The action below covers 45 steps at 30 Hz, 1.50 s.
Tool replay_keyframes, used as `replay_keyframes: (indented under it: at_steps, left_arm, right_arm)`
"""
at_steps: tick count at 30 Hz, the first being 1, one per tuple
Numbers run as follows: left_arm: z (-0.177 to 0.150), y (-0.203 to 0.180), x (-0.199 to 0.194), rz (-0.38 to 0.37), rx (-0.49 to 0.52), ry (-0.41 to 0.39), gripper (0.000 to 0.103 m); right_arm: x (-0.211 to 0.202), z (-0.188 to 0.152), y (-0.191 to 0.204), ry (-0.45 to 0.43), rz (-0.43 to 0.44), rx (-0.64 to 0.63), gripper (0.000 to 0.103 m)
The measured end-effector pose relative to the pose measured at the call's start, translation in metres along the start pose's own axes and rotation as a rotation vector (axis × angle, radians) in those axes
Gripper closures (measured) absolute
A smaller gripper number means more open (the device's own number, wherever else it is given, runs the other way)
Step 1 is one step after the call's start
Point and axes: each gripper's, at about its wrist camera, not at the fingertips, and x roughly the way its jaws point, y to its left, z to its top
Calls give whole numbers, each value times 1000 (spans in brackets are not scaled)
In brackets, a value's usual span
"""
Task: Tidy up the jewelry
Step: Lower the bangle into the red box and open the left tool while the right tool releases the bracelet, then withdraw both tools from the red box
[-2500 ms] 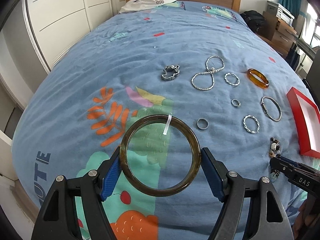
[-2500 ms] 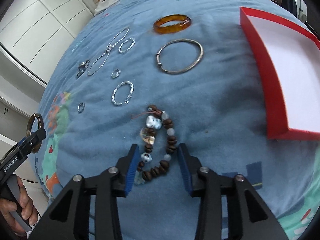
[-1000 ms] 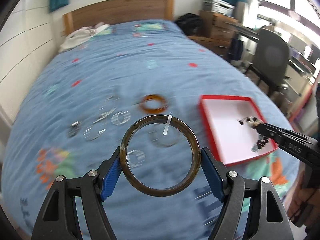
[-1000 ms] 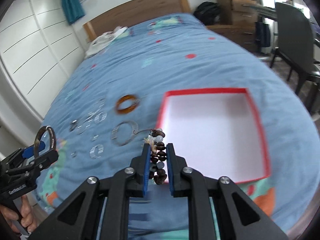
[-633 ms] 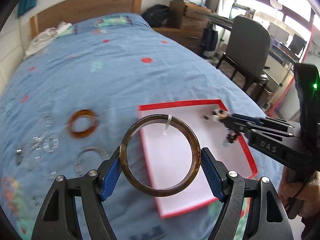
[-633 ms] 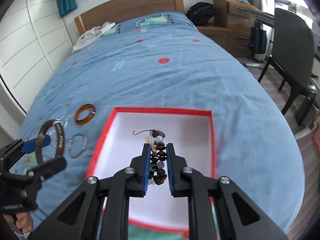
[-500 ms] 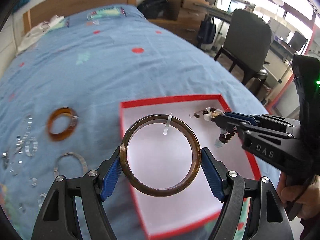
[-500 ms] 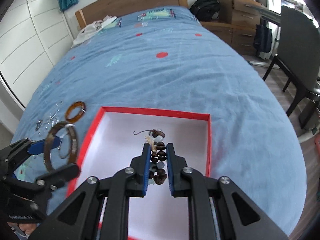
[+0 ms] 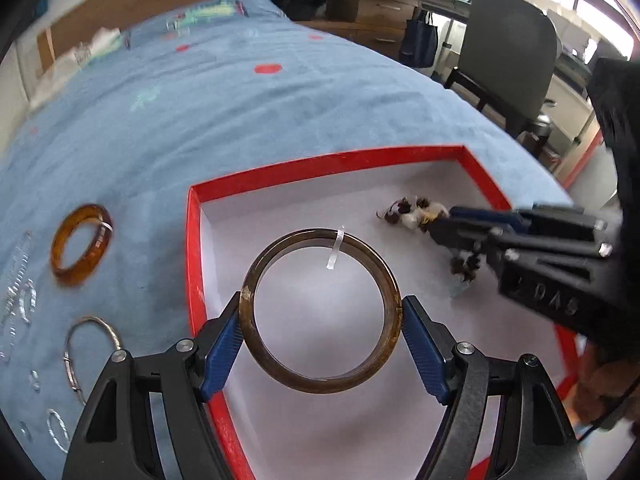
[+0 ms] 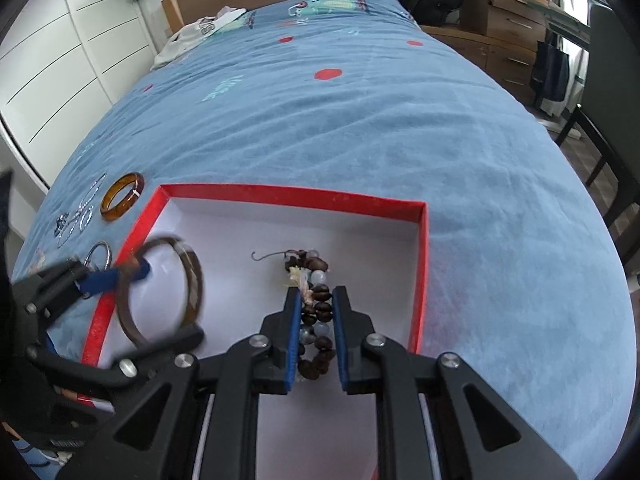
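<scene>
My left gripper (image 9: 321, 320) is shut on a dark brown bangle (image 9: 320, 385) and holds it over the white inside of the red box (image 9: 193, 248). My right gripper (image 10: 316, 300) is shut on a brown and pale beaded bracelet (image 10: 318, 308), also over the red box (image 10: 423, 240). The beaded bracelet (image 9: 416, 214) and right gripper (image 9: 460, 220) show at the right of the left wrist view. The left gripper (image 10: 136, 276) with the bangle (image 10: 192, 284) shows at the left of the right wrist view.
On the blue bedspread left of the box lie an amber bangle (image 9: 82, 245), a thin silver bangle (image 9: 90, 350) and several small silver pieces (image 9: 20, 292). A dark chair (image 9: 508, 52) and wooden drawers (image 10: 504, 12) stand beyond the bed's right side.
Both grippers, still holding their pieces, have moved from over the bedspread to over the red box and come lower and closer to it.
</scene>
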Motion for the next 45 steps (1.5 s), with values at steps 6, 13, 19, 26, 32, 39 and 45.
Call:
replay_keyframes:
  at_steps: [6,13,19,26,32,39,45]
  left_arm:
    - [-4,4,-2,23,-37,-26,29]
    - [-5,3,4,91,-12,-24,29]
    - [-5,-1,9,112,31,5,26]
    - [-3,-2,11,107,72,44,25]
    - [-2,-3,10,87,93,60,25]
    - [-3,-4,2,40,139,61,25]
    - [-5,-1,-17,25,151,47,22]
  right_arm:
    - [11,8,4,16,7,-56,88]
    - [23,18,13,34,-5,-126,87]
    - [24,20,16,49,-4,-161,87]
    - [25,22,21,98,3,-225,87]
    - [29,21,26,169,-4,-291,86]
    - [29,24,24,215,-12,-302,72]
    - [22,25,27,234,-27,-290,59]
